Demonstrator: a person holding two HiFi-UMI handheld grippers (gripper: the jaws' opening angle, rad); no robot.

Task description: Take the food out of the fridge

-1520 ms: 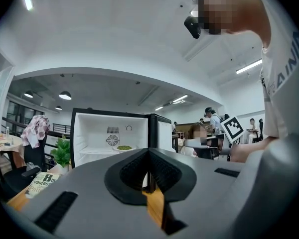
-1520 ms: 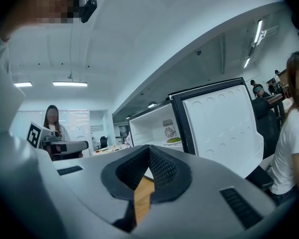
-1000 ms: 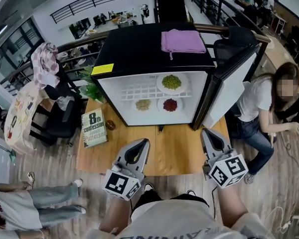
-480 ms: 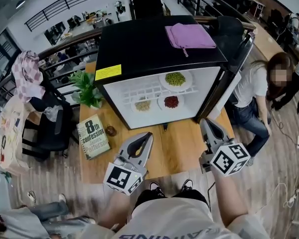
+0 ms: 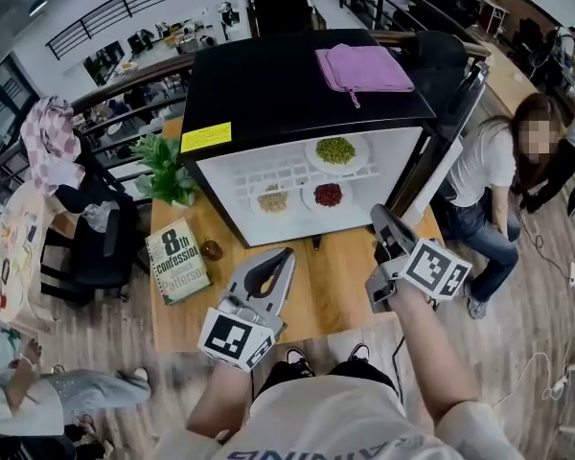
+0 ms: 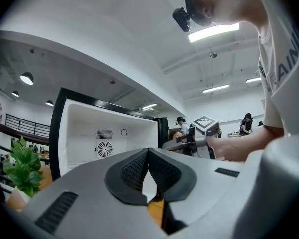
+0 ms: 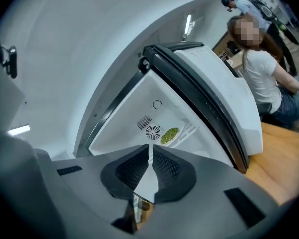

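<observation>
Item: small black-topped fridge [image 5: 268,80] on the wooden bench [image 5: 335,290]. Its door [image 5: 446,151] stood wide to the right, so the white interior faced the person and the food could be reached from the near side.

Contents:
- Plate of green food [image 5: 336,150] on the upper wire shelf.
- Plate of beige food [image 5: 273,199] and plate of red food [image 5: 328,195] side by side below it.
- None had yet been taken out.

Left claw [image 5: 284,257]: pressed together, empty, held over the bench short of the opening.

Right claw [image 5: 379,216]: pressed together, empty, tilted, at the fridge's near right corner beside the door. The red food lay nearest it, to its far left. The green food lay deeper in, well apart.

Judgement: either claw would have needed to spread before taking a plate.

Sundries: purple cloth [image 5: 364,68] on top; book [image 5: 177,260] and plant [image 5: 168,171] at left.
</observation>
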